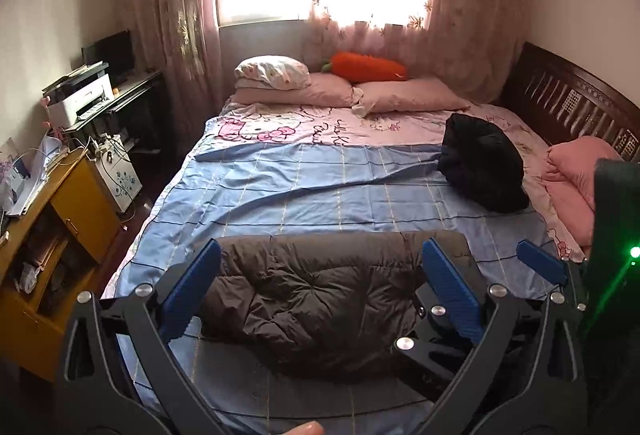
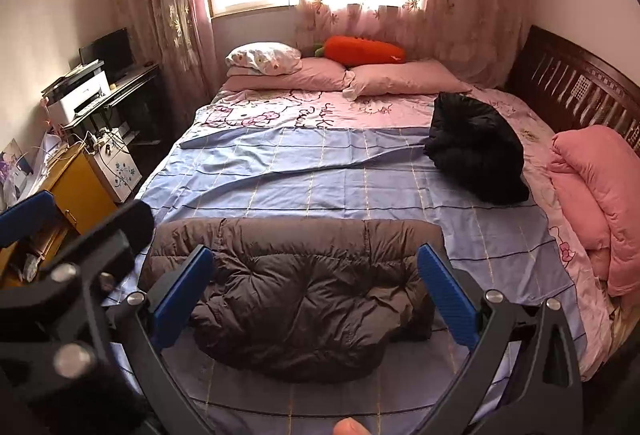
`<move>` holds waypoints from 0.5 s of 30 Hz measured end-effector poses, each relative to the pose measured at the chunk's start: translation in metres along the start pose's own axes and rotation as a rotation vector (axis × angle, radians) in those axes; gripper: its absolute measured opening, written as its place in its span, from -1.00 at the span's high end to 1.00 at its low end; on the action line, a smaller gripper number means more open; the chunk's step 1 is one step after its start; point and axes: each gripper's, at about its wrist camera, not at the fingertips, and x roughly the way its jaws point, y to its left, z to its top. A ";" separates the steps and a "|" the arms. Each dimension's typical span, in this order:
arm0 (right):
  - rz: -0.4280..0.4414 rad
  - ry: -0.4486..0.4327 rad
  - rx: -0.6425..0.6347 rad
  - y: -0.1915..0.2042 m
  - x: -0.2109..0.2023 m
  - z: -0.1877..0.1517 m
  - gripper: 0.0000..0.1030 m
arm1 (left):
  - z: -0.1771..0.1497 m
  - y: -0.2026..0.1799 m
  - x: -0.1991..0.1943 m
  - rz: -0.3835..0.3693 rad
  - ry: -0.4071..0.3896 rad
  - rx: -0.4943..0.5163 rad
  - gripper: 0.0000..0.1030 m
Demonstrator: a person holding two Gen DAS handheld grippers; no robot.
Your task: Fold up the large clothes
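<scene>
We stand at the foot of a bedroom's bed (image 1: 280,171), spread with a blue checked sheet under a bright curtained window. Left to right: our left gripper (image 1: 316,287) hangs with fingers spread, empty; the brown puffer jacket (image 2: 304,299) lies on the near sheet, seemingly folded into a compact block; our right gripper (image 2: 316,295) is likewise splayed and empty. A black garment (image 1: 482,165) lies crumpled farther right, apparently still unfolded. The grippers cover the brown jacket's near side corners.

Brown jacket (image 1: 320,299) sides behind gripper fingers; black garment (image 2: 476,147) shape unclear
</scene>
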 end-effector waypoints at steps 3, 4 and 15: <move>0.004 -0.001 0.000 -0.001 -0.001 0.000 -0.97 | 0.000 0.004 -0.002 0.016 -0.012 -0.014 -0.96; 0.006 -0.002 0.001 -0.001 -0.001 0.000 -0.97 | 0.001 0.005 -0.002 0.023 -0.012 -0.017 -0.96; 0.020 0.003 -0.011 -0.001 0.000 -0.001 -0.97 | 0.001 0.006 0.007 0.016 0.018 -0.021 -0.96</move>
